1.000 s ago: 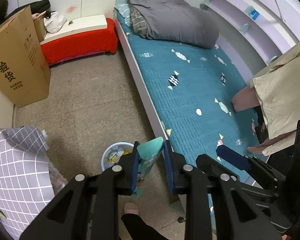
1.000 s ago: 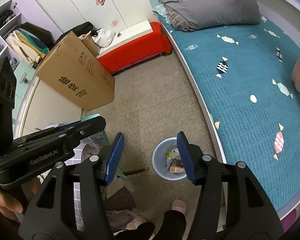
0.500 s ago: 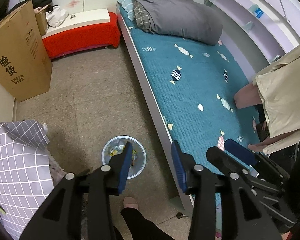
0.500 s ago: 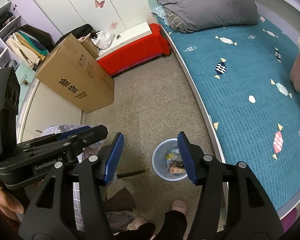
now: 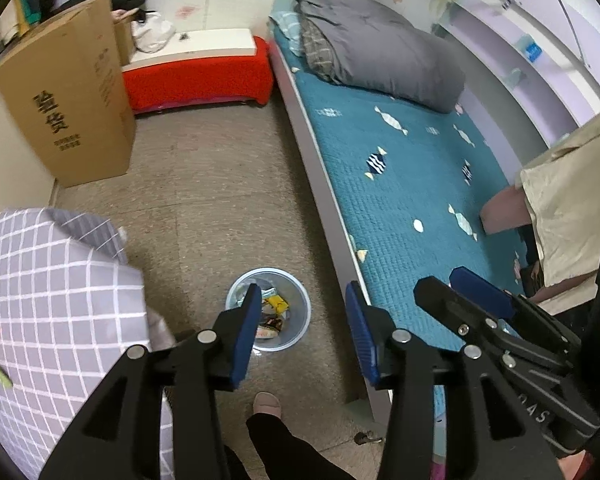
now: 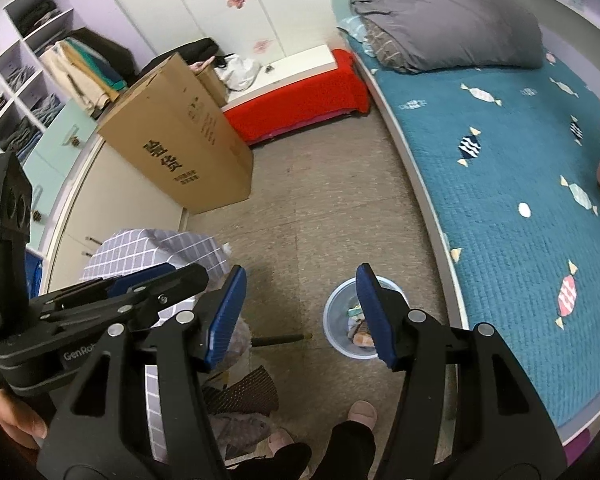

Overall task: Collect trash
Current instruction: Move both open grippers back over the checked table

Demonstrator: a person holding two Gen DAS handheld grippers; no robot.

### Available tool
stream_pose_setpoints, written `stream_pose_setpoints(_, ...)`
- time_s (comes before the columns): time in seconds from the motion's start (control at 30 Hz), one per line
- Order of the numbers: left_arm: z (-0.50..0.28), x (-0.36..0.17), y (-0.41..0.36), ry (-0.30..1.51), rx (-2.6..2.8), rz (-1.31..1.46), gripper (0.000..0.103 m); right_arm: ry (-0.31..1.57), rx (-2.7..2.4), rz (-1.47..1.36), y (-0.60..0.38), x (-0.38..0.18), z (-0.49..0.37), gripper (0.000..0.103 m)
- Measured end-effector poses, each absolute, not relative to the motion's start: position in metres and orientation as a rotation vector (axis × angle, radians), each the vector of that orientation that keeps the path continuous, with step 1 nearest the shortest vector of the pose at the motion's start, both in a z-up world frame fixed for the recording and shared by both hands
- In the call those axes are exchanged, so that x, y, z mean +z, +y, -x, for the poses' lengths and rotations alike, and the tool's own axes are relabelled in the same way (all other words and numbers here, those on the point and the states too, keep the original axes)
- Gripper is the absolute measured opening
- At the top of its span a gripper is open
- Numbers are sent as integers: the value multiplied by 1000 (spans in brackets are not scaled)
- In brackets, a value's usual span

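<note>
A small pale blue trash bin [image 5: 296,304] stands on the floor beside the bed, holding several wrappers [image 5: 275,305]. It also shows in the right wrist view [image 6: 340,312]. My left gripper [image 5: 300,334] is open and empty, held above the bin. My right gripper [image 6: 300,314] is open and empty, above the floor just left of the bin. Each gripper shows at the edge of the other's view.
A bed with a teal quilt [image 5: 400,168] and grey duvet [image 5: 380,52] runs along the right. A large cardboard box [image 5: 68,92] and a red bench [image 5: 196,76] stand at the back. A checked grey cloth [image 5: 52,292] lies at the left. My foot [image 5: 266,404] is below.
My left gripper held a teal wrapper one second ago; it has opened, and the wrapper is gone from the jaws. The right gripper stayed open.
</note>
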State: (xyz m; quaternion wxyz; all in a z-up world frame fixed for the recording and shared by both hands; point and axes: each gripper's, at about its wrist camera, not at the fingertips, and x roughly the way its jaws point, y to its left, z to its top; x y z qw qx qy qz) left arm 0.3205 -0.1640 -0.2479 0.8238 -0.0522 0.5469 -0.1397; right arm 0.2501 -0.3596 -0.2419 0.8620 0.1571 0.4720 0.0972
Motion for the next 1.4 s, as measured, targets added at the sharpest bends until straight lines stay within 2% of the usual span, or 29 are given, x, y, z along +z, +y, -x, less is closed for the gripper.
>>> stream_pose_setpoints(0.4,-254,-240,-42,1117,-103,226,47,1006,399,-226,-241,-232,-234,58)
stream_pose_setpoints(0.73,-209,-237,105,1101,20,297,47,1029,511,-171,-101,-237,-206,58)
stream_pose_setpoints(0.93,-186,-250,197,1116,61,296,53,1056,537,-172,-14,-251,-188,59)
stream_pose_setpoints(1.3,-148,-284,350,1150,181,315,55,1136,618,-124,122,-290,-171,59)
stream_pose_setpoints(1.4,-142,-297,382,1173,208,347,56,1142,623,-92,147,-294,-171,62)
